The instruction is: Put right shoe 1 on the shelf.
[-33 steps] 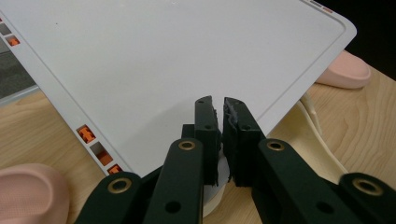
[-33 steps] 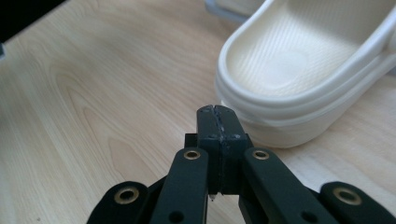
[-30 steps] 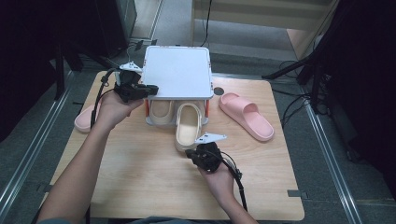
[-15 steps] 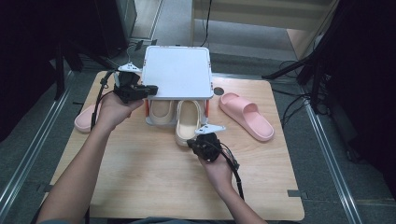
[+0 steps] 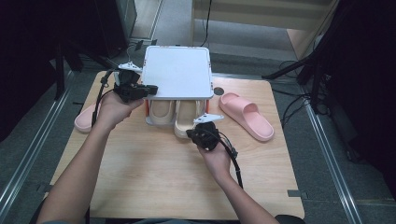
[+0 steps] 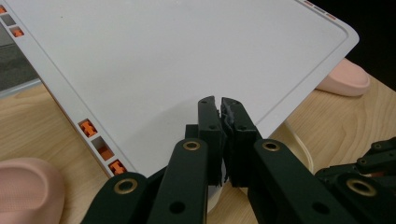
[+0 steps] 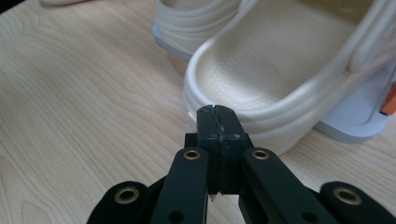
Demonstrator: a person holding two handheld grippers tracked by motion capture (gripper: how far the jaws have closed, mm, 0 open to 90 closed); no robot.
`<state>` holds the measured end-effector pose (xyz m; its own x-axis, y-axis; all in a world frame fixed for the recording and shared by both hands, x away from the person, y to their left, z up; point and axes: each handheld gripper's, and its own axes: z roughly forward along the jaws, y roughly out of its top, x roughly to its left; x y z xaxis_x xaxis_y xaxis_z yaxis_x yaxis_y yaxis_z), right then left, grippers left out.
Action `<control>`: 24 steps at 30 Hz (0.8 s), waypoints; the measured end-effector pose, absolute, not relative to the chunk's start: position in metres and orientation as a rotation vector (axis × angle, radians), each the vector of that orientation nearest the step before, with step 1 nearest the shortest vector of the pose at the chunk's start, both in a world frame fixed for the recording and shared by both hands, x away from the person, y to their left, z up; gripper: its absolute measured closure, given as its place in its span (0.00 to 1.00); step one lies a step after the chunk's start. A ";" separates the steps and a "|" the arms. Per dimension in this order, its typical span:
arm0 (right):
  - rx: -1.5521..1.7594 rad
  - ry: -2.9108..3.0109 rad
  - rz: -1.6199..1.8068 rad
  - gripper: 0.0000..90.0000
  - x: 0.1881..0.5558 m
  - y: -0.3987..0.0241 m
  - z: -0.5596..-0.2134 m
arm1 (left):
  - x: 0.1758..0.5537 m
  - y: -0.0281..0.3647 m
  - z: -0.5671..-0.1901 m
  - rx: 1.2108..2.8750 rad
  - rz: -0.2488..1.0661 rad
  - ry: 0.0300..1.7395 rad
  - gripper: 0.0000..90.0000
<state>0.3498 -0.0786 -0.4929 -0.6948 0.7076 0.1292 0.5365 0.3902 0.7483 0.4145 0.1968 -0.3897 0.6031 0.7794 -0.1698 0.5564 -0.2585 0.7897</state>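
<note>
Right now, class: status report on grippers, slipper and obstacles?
Left gripper shut, at rack edge. Right gripper shut, tips at cream slipper heel, slipper part-way into rack. Nothing blocking.

Black tool jaws, brass-ringed screws

Near half of desk: bare wood, open to pass on either side of the two forearms.
Rack: white lidded rack at the far middle of the desk; its flat top blocks reach from above into the lower shelf.
Rack front: two cream slippers stick out of the shelf, closing that opening.
Right side: pink slipper lies beside the rack, with a narrow strip of wood between them.
Left side: second pink slipper at the desk edge.
Right tongs: pressed together, tips at the heel of the nearer cream slipper.
</note>
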 end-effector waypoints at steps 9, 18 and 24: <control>1.096 2.492 1.142 1.00 0.351 -0.070 -0.509 | 0.413 0.196 -0.389 1.950 0.332 1.072 0.96; 1.135 2.423 1.135 1.00 0.379 -0.076 -0.507 | 0.412 0.195 -0.390 1.944 0.343 1.073 0.95; 1.148 2.410 1.152 1.00 0.391 -0.073 -0.509 | 0.410 0.198 -0.392 1.912 0.316 1.072 0.95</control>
